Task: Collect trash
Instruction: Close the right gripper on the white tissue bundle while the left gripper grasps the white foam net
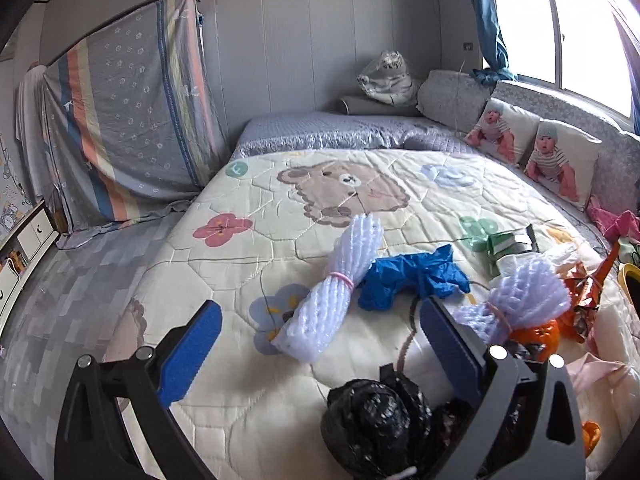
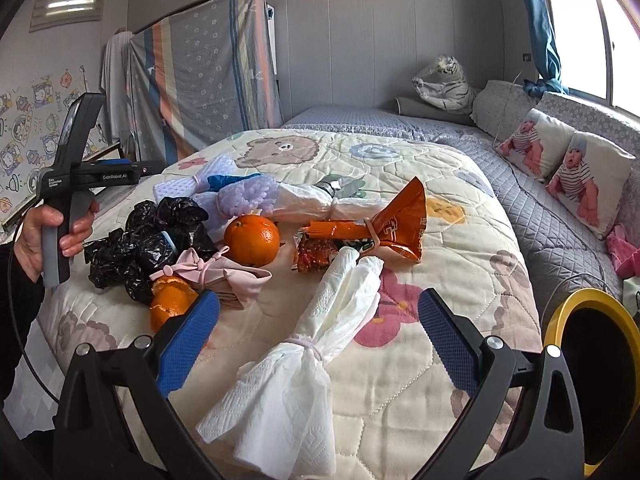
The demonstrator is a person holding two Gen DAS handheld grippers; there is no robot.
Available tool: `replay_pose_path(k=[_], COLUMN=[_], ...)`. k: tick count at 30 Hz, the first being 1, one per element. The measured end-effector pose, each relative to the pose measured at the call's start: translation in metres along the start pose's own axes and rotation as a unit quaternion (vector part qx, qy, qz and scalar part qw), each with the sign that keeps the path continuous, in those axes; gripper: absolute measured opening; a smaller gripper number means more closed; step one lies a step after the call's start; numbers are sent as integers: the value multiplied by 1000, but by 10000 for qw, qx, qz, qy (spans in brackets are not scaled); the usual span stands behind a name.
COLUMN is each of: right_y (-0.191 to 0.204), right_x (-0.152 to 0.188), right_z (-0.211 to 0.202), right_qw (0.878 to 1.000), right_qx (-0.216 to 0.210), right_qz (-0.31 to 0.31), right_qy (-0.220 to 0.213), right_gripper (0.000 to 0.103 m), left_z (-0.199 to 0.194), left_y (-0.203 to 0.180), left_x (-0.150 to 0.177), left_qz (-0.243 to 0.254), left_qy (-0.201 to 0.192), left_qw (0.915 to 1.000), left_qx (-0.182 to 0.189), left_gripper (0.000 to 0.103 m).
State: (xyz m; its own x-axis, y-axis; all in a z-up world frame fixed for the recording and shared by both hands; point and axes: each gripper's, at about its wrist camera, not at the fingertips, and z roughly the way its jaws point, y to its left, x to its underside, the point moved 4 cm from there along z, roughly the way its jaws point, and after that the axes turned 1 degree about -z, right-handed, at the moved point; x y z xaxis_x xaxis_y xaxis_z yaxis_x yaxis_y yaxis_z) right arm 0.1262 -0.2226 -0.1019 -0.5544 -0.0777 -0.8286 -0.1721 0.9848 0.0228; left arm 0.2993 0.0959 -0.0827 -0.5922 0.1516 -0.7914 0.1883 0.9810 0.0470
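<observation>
My left gripper (image 1: pixel 320 348) is open over the bear-print quilt (image 1: pixel 280 208). A white foam net bundle (image 1: pixel 332 292) lies between its fingertips, and a crumpled black plastic bag (image 1: pixel 376 416) sits near the jaw base. Past them are a blue glove (image 1: pixel 412 276) and a second foam net (image 1: pixel 524 300). My right gripper (image 2: pixel 318 344) is open, straddling a white tissue bundle (image 2: pixel 304 352) tied with a pink band. Beyond it lie an orange snack bag (image 2: pixel 384 228), a whole orange (image 2: pixel 252 240), orange peel (image 2: pixel 172 304), pink wrapping (image 2: pixel 224 276) and the black bag (image 2: pixel 148 236).
A yellow-rimmed bin (image 2: pixel 588 360) stands at the bed's right side, close to my right finger. A hand (image 2: pixel 44 236) holds the left gripper's handle at far left. Baby-print cushions (image 2: pixel 560 164) line the window side. A striped sheet-covered rack (image 1: pixel 128 120) stands beyond the bed.
</observation>
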Motion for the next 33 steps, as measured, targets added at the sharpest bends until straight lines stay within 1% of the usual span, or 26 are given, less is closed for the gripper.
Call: replay_pose_path(k=[3,5,10,14,17,19,20,21,22,23,26,27,28,30,31,33], right_y=[-1,0,3,1,-6,-9,-10,-11,-11,-12,-12,-11,-11,-12,-13,-13], right_x=[2,3,7,8,9,10,10,10,11,11,13,14,15,16,16,16], right_z=[8,14,23,30,33,34,34,34,35,36,39,41,42,44,45,43], right_qw=[9998,9997,9996,9994,9989,9986,9986,9985,9984,9982,9979,9977,9975,9970,9969,9970], right_qx=[-124,-149,-72,3,63,34,43,57,52,58,26,22,28,3,-20,-31], right_qz=[91,67,48,89,238,327,346,361,375,389,372,364,365,395,409,413], right_qy=[131,182,258,338,409,409,406,407,419,445,534,572,607,660,667,647], right_gripper=[95,95,95,95,95,95,94,91,87,80,70,64,62,57,55,44], left_z=[23,30,49,59,66,69,71,72,73,73,76,78,81,86,89,91], left_y=[1,0,9,6,4,3,3,3,3,4,3,2,1,1,1,4], left_x=[-1,-3,-2,2,4,6,6,6,6,5,6,8,9,11,12,14], left_qz=[60,63,-177,-154,-104,-101,-112,-129,-155,-192,-209,-193,-175,-170,-188,-284], left_qy=[192,193,355,447,536,598,615,629,641,641,696,749,822,926,977,1035], left_qw=[9998,9997,9987,9981,9976,9970,9969,9966,9964,9963,9953,9951,9946,9938,9934,9924], left_qx=[50,139,307,383,420,473,488,521,530,541,643,619,612,586,569,593], left_gripper=[96,96,96,96,92,85,85,84,81,78,70,62,54,47,39,34])
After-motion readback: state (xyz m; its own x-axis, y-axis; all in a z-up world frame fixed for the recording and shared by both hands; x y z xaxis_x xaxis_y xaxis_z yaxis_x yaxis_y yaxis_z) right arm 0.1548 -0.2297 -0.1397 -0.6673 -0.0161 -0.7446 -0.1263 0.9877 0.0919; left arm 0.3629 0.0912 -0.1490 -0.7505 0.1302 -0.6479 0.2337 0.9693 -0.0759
